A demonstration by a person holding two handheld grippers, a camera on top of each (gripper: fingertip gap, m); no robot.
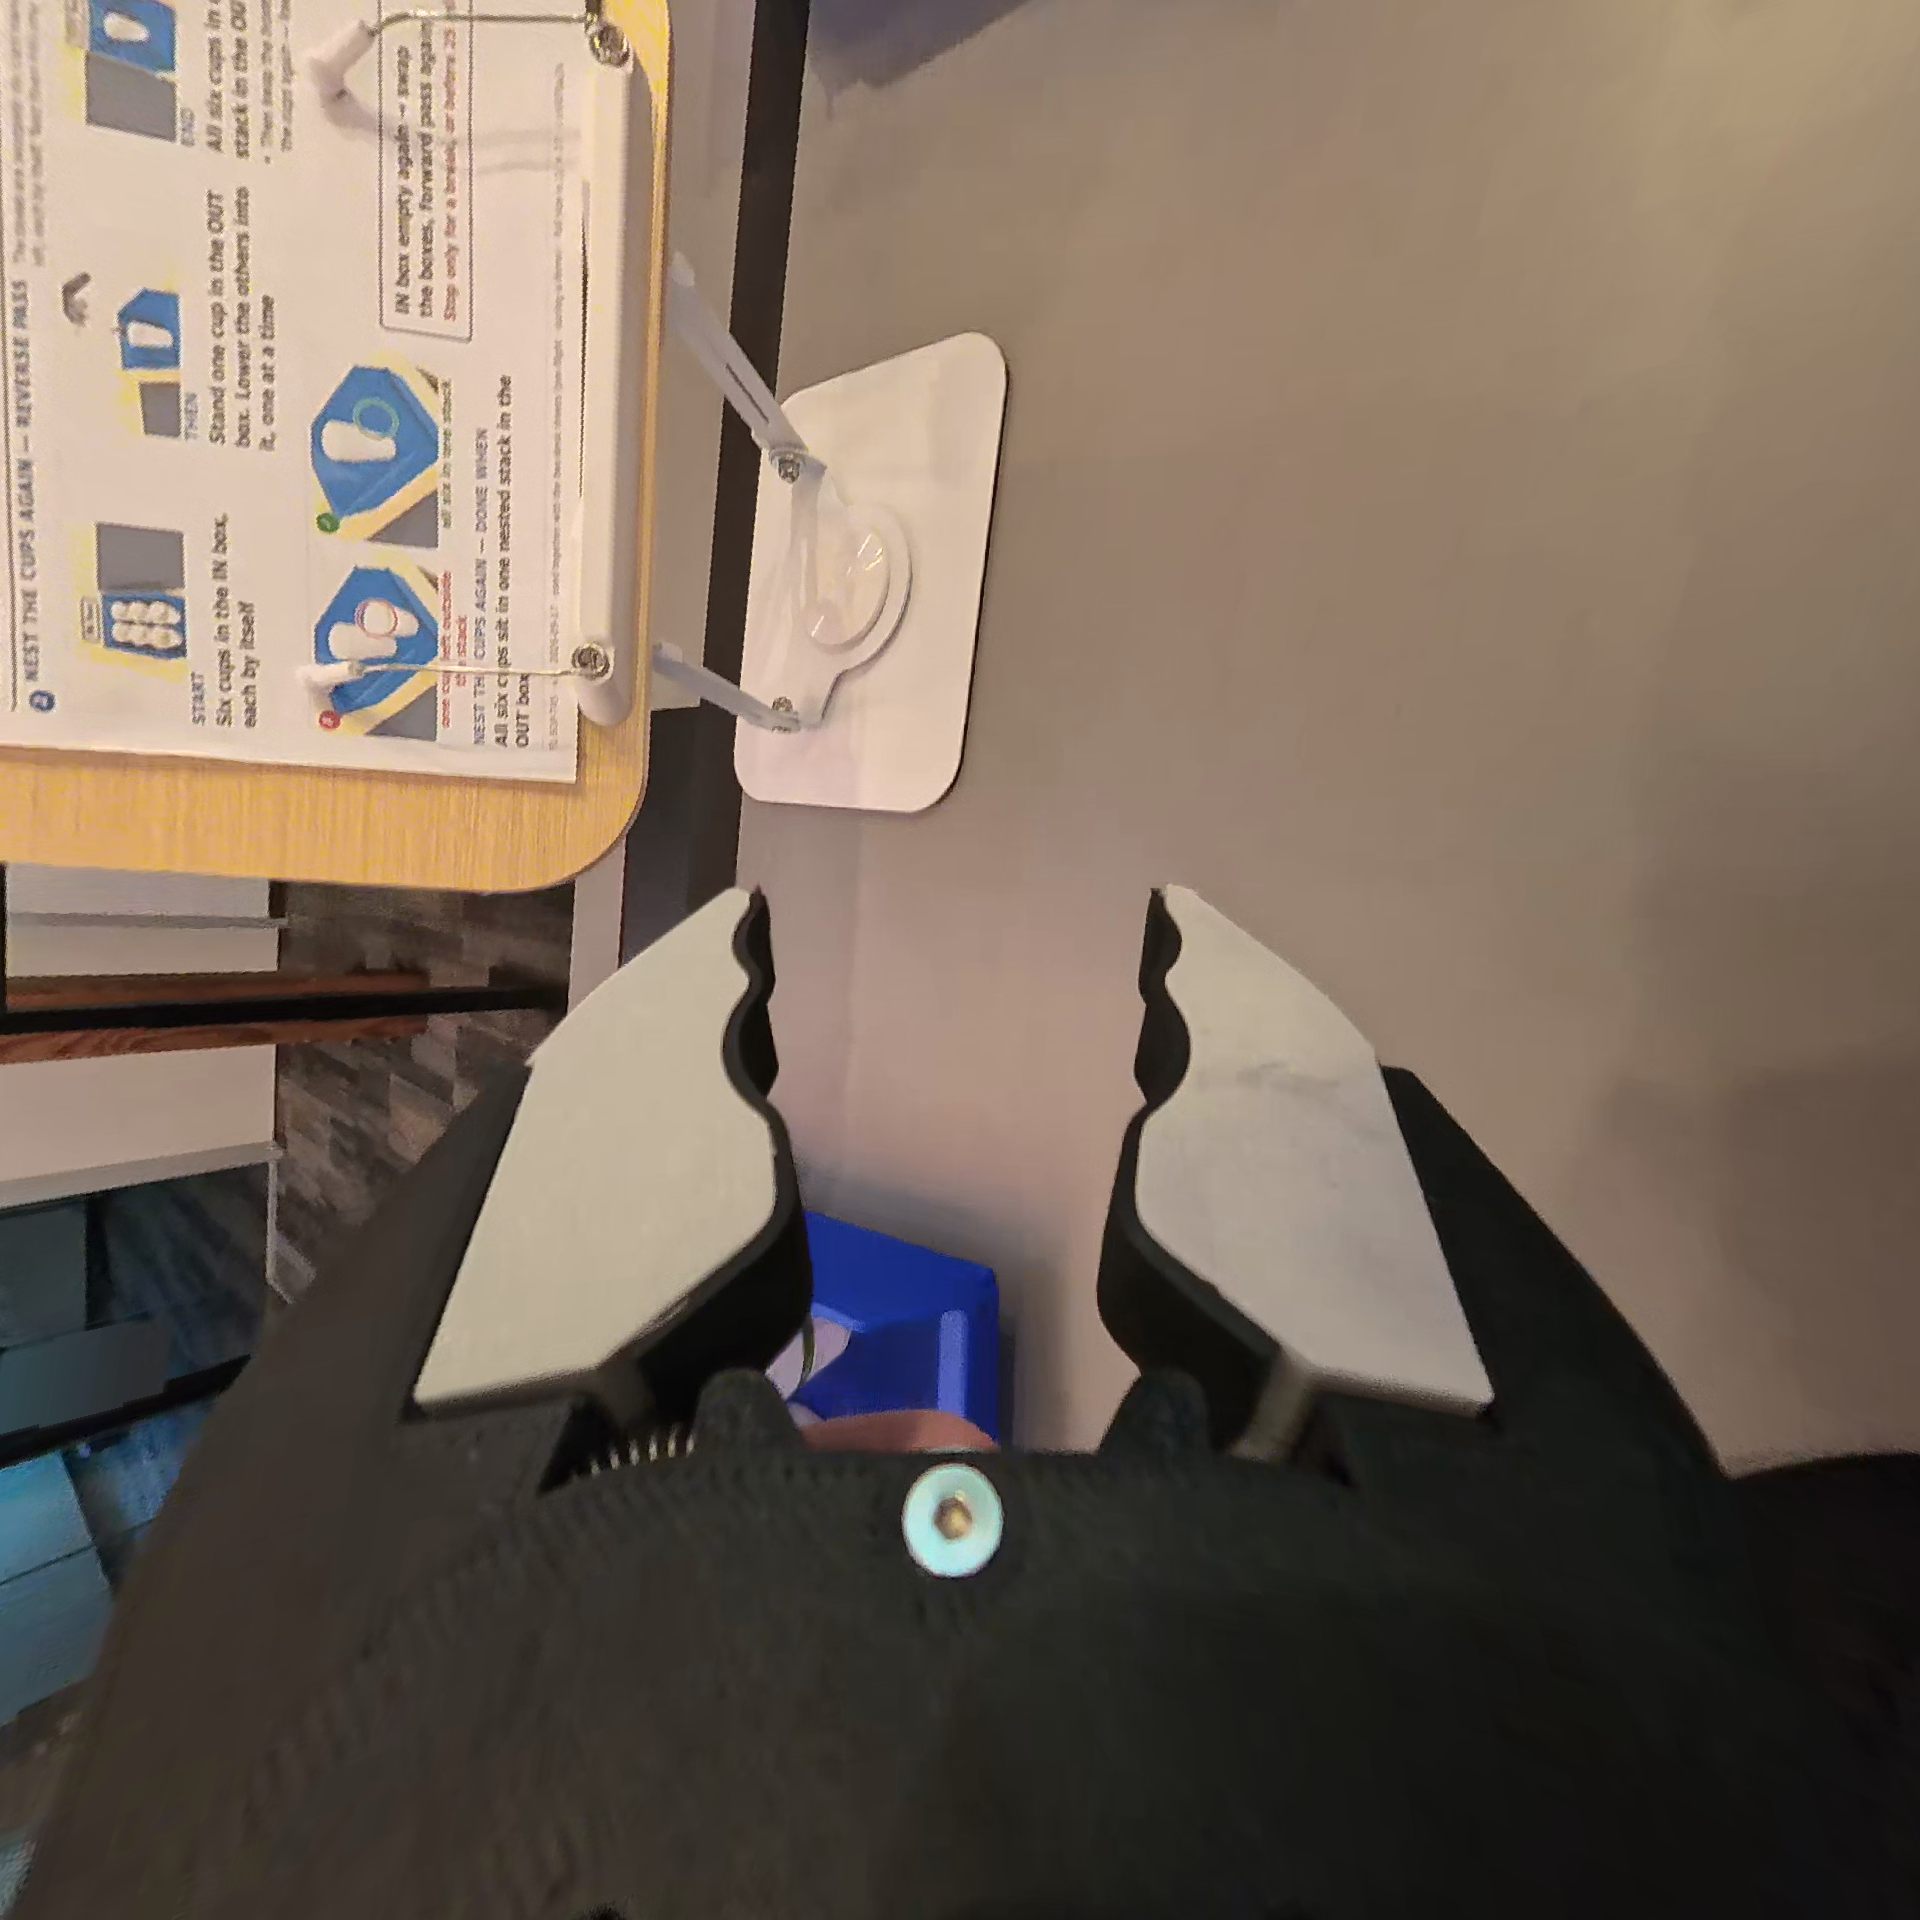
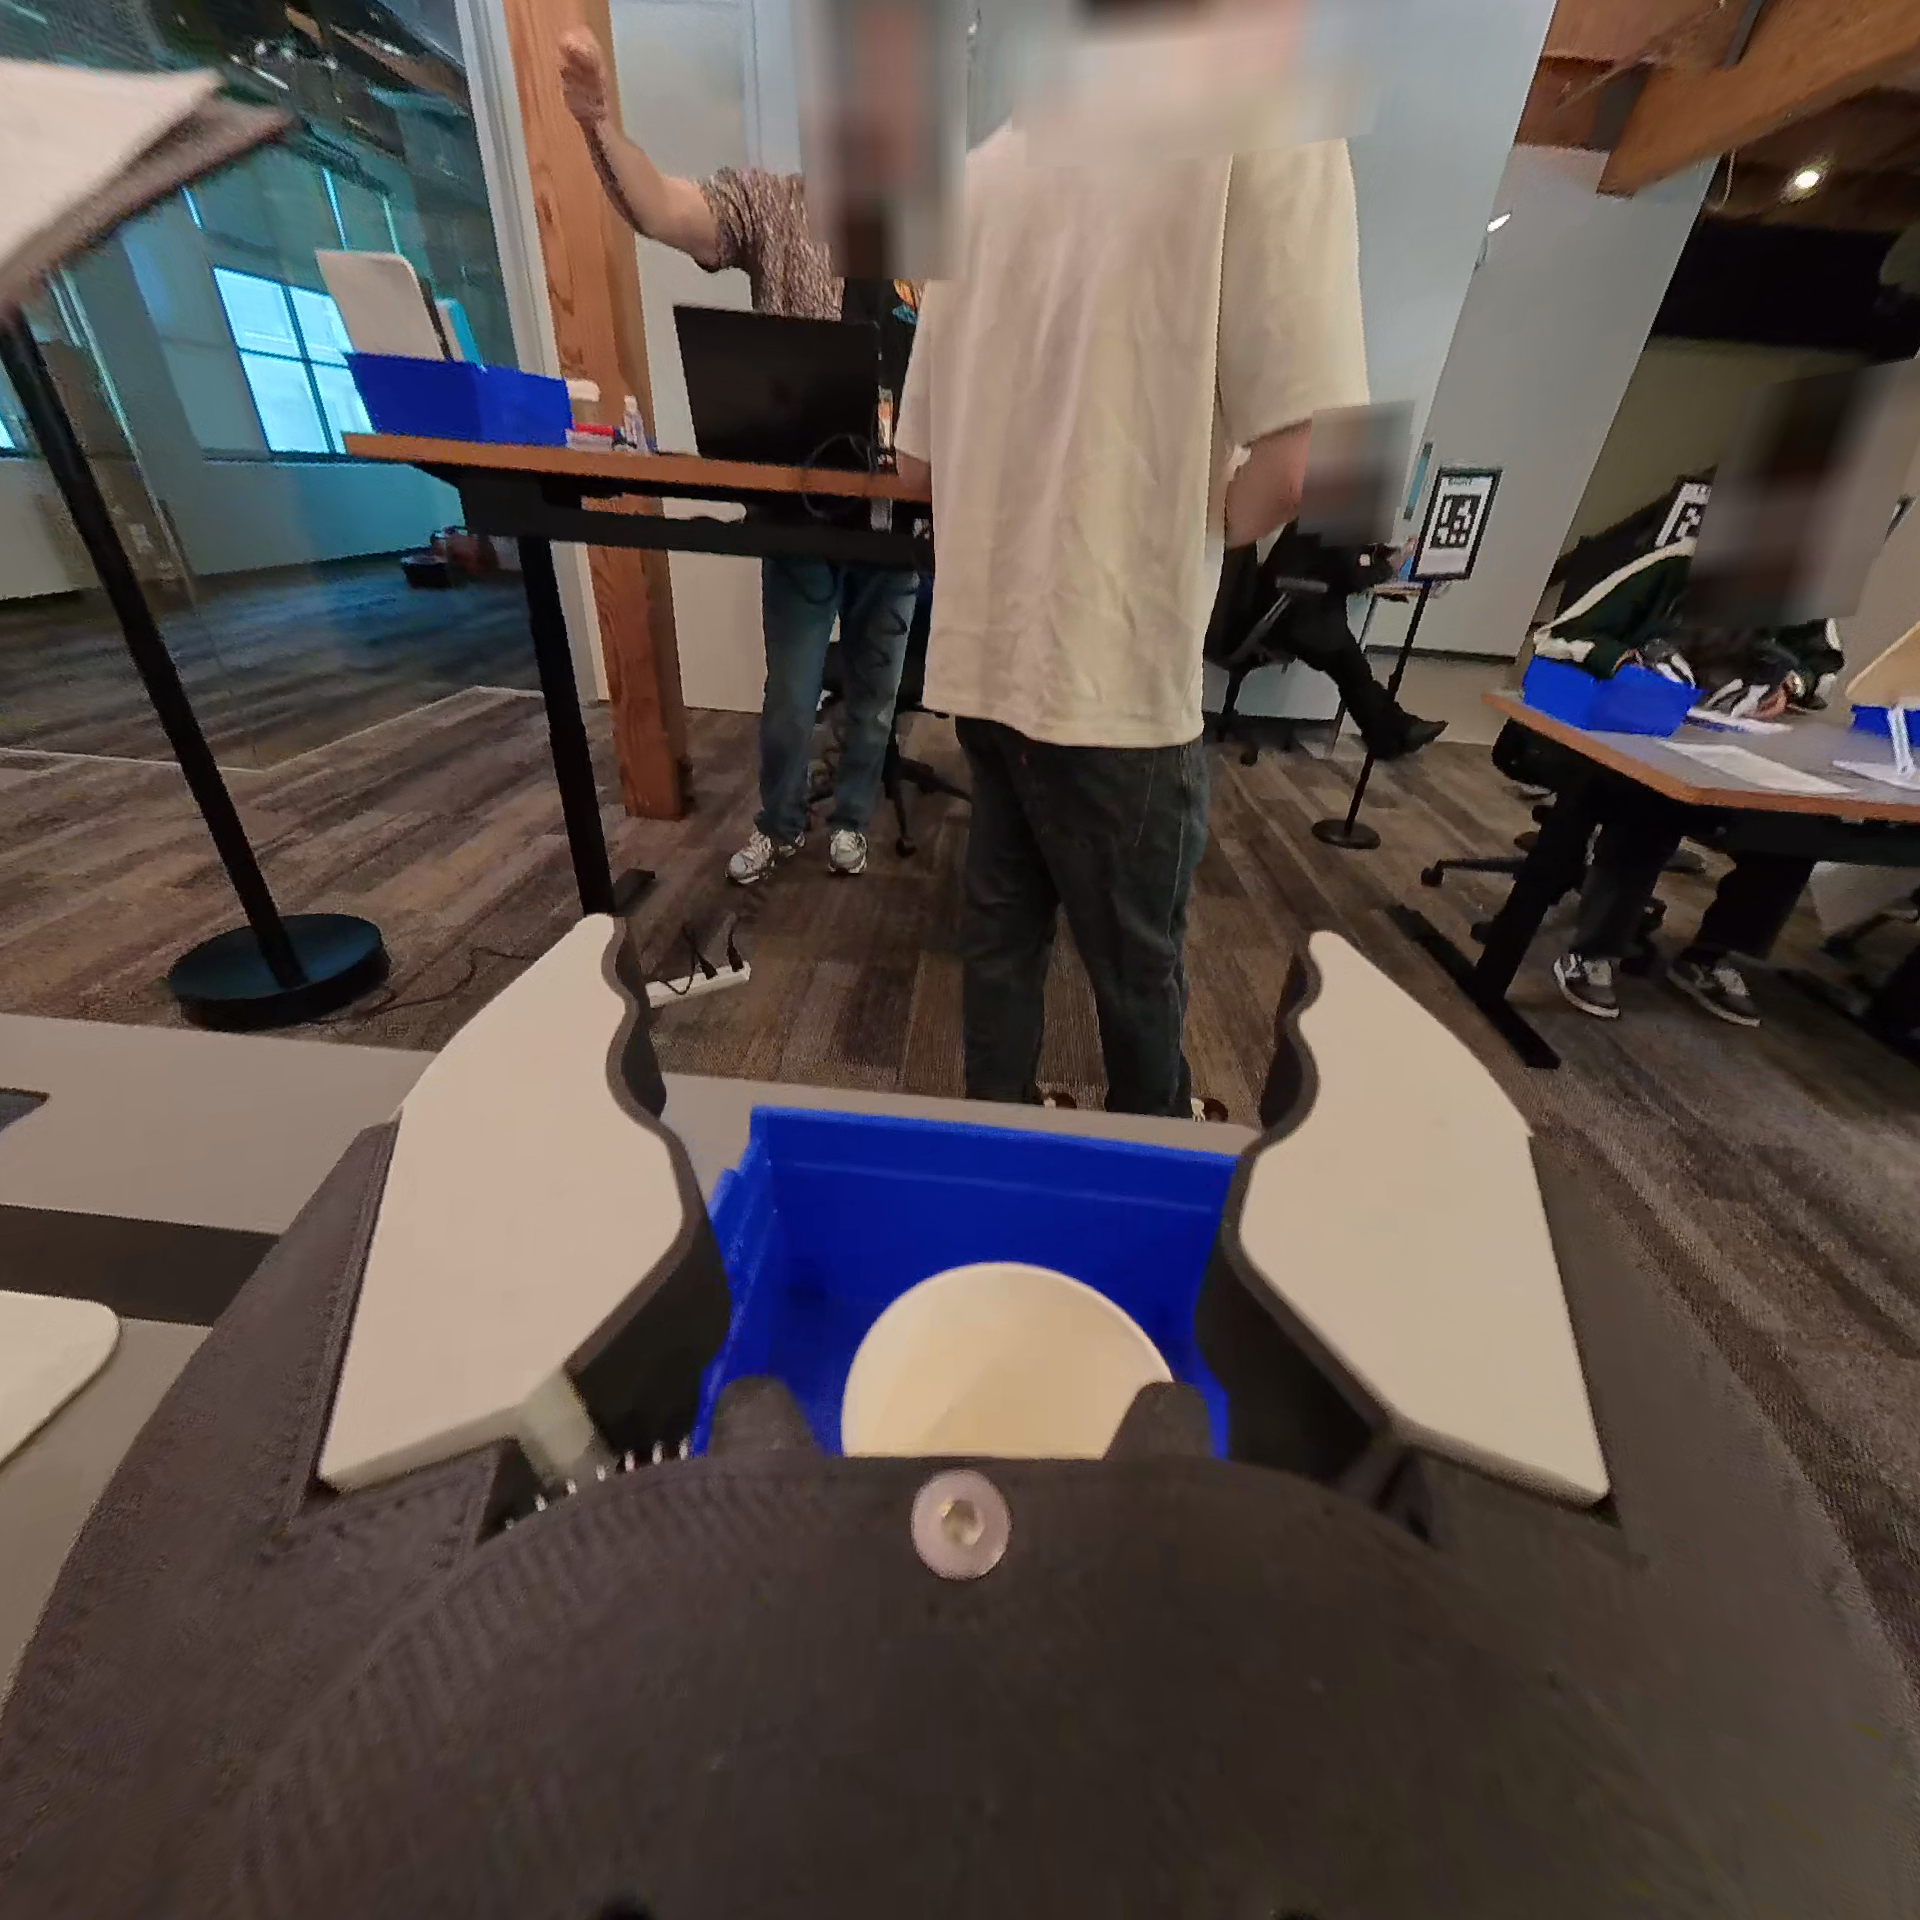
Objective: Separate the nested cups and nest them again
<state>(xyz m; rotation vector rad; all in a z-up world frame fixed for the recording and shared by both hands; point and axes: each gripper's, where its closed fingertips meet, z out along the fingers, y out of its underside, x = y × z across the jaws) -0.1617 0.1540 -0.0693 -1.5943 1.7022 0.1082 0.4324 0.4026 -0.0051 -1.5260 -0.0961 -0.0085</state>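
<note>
Grey tabletop [image 1: 1351,520], wood-plank floor [image 2: 312,790], standing people [image 2: 1081,520]

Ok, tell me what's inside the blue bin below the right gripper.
One white cup, mouth up, stands in the blue bin. The right gripper body covers the bin's near part, so more cups could be hidden.

Round white paper cup [image 2: 997,1361] near half hidden behind right gripper body; blue plastic bin [image 1: 904,1340] mostly hidden too.
</note>
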